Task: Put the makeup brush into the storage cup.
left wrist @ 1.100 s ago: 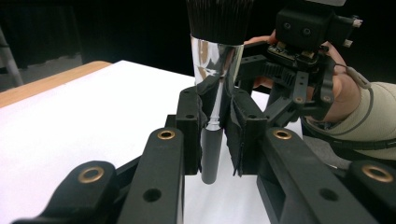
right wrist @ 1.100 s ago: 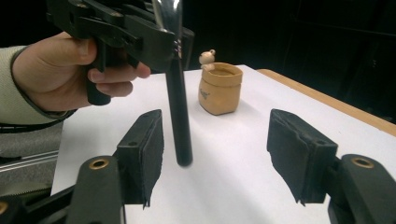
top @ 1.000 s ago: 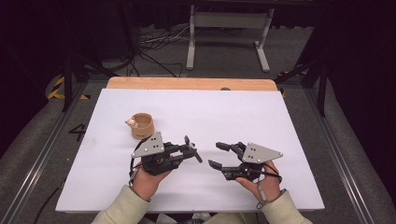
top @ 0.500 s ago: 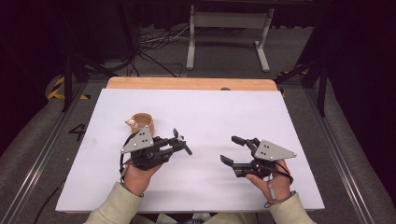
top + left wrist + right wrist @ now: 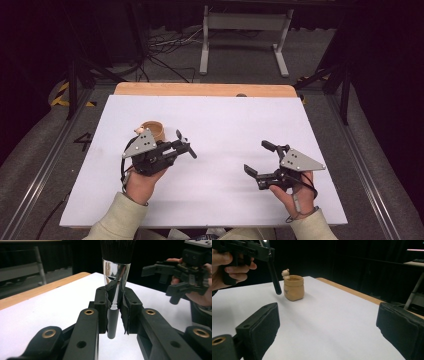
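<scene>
Left tongs (image 5: 185, 146) pinch a makeup brush (image 5: 115, 277) by its handle — just beside the tan pot (image 5: 152, 131). Right tongs (image 5: 260, 159) have just been opening — now spread, nothing between them.

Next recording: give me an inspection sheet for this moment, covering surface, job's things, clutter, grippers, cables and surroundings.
Surface: white table top with a wooden strip along the far edge.
Job's things: makeup brush, dark bristles, shiny metal collar, black handle; small tan pot with a little figure on its rim, standing upright on the table.
Clutter: nothing seen.
Grippers: left gripper shut on the brush handle, held above the table beside the pot; right gripper open, its jaws have just been opening, nothing between them.
Cables: loose cables on the floor behind the table.
Surroundings: metal stand behind the table, dark backdrop.
</scene>
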A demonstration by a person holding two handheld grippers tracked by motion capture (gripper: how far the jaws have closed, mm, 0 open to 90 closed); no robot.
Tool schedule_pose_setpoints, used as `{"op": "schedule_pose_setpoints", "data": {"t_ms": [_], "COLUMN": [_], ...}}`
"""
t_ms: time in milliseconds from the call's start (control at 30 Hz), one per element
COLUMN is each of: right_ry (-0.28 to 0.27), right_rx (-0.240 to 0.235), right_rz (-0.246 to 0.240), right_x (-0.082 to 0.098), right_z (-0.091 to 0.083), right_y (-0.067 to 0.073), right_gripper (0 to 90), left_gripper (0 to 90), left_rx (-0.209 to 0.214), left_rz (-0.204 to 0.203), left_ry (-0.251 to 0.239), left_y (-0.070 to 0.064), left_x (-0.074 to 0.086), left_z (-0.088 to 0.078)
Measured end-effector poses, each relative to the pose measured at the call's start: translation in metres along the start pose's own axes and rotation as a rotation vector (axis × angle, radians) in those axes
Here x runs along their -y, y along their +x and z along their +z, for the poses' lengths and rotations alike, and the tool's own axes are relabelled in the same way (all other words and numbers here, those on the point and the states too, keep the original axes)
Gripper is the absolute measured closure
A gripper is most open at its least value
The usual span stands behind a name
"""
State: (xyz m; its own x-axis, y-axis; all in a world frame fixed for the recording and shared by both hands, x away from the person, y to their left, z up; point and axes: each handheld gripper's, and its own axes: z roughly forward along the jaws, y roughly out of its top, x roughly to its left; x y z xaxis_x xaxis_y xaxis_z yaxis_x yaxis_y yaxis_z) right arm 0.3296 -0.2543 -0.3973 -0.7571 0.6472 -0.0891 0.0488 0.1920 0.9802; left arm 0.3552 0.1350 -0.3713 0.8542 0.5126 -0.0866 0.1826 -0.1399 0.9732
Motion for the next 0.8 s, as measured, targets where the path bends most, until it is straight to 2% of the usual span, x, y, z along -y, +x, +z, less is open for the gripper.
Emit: {"op": "schedule_pose_setpoints", "data": {"t_ms": [100,233,333,567,800], "right_ry": [-0.004,0.010,0.007,0.015,0.021], "right_rx": [0.026,0.018,0.021,0.027,0.065], "right_rz": [0.008,0.017,0.045,0.039,0.031], "right_x": [0.002,0.005,0.007,0.012,0.015], "right_z": [-0.003,-0.006,-0.007,-0.011,-0.017], "right_y": [-0.004,-0.008,-0.009,-0.009,-0.012], "right_gripper": [2.6,0.5,0.7,0.7,0.6], "left_gripper": [77.1,77.1,77.1,77.1,77.1], "left_rx": [-0.023,-0.048,-0.062,-0.098,-0.128], "left_rz": [0.001,-0.003,-0.007,-0.020,-0.037], "left_ry": [0.003,-0.006,-0.009,-0.021,-0.026], "left_y": [0.002,0.007,0.011,0.020,0.029], "left_x": [-0.001,-0.002,-0.003,-0.008,-0.009], "left_z": [-0.002,-0.004,-0.007,-0.011,-0.011]}}
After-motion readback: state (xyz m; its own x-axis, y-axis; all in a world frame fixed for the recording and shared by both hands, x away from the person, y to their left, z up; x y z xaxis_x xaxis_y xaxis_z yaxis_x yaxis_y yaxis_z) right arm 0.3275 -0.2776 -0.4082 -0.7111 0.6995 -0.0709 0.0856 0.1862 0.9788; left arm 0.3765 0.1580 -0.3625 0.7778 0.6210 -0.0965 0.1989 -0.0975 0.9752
